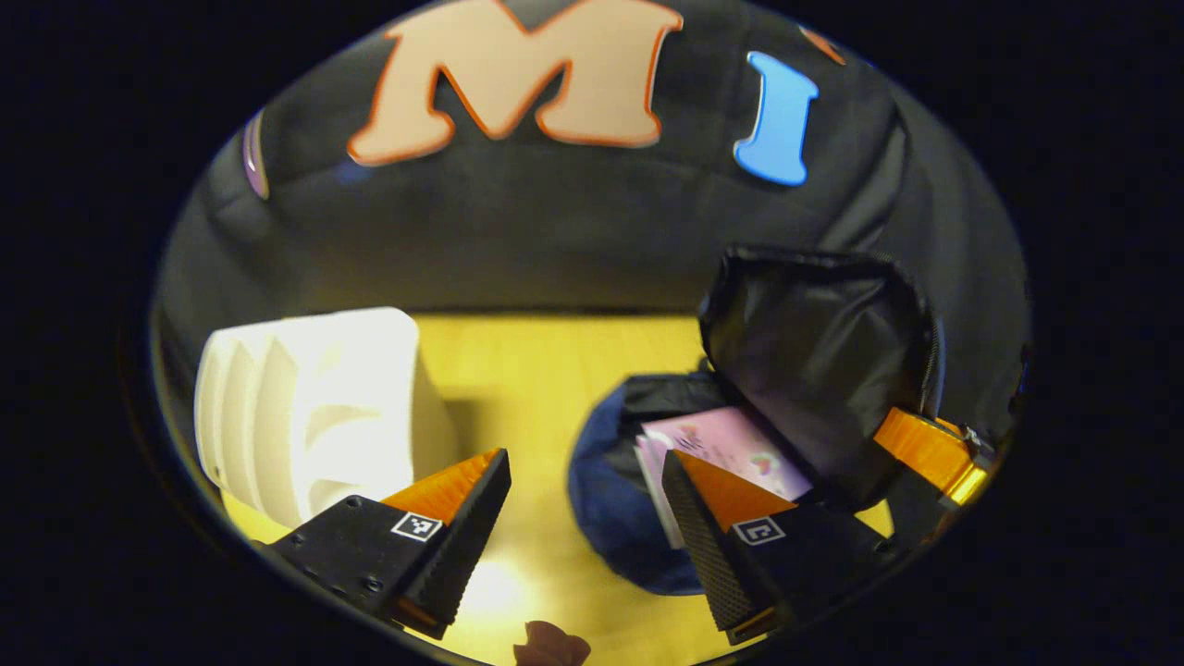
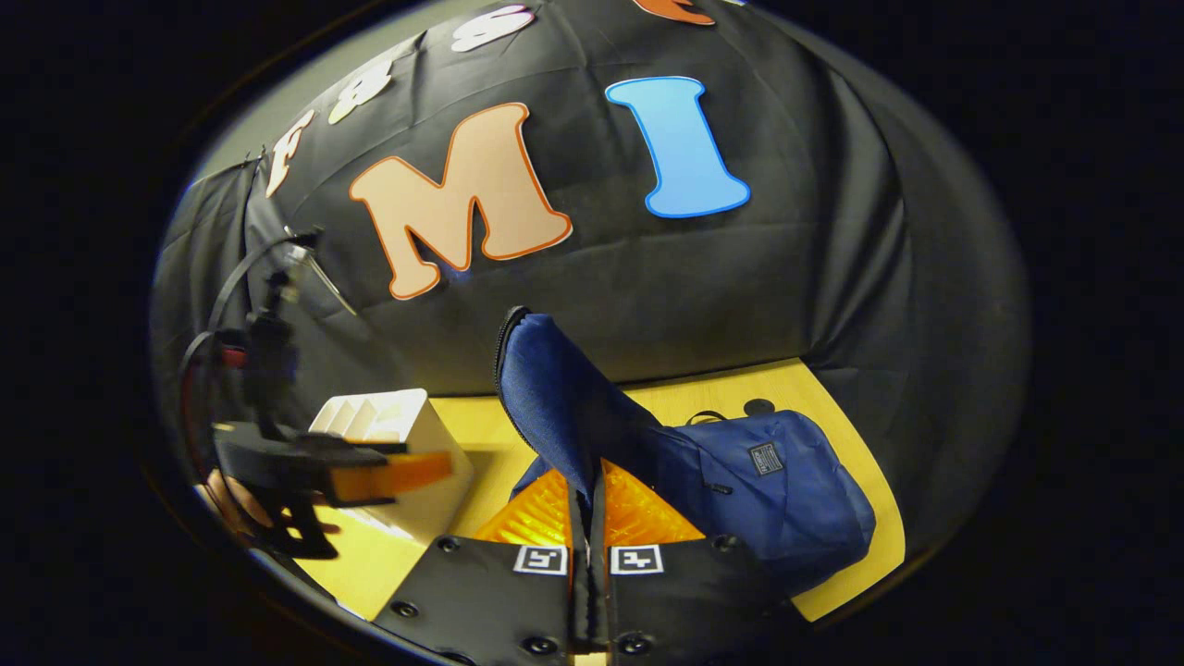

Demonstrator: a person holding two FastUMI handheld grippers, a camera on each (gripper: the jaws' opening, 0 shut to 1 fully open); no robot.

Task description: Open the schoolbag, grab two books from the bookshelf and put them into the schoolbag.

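Observation:
The blue schoolbag [image 1: 606, 504] lies open on the yellow table. Its flap [image 1: 814, 356] stands raised, black lining toward me, and a pink-covered book [image 1: 731, 444] rests inside with another book's edge beside it. My left gripper [image 1: 585, 467] is open just in front of the bag's mouth, nothing between its fingers. In the right gripper view my right gripper [image 2: 589, 483] is shut on the edge of the blue flap [image 2: 550, 388], holding it upright over the schoolbag [image 2: 786, 490]. The right gripper [image 1: 934, 453] also appears at the flap's lower right. The white bookshelf [image 1: 305, 407] stands to the left.
The yellow table [image 1: 527, 370] runs back to the black cloth wall. In the right gripper view the bookshelf [image 2: 388, 425] sits at the left, with the left gripper [image 2: 370, 472] and a person's hand [image 2: 231, 499] in front of it. The table's right edge [image 2: 869, 462] is close behind the bag.

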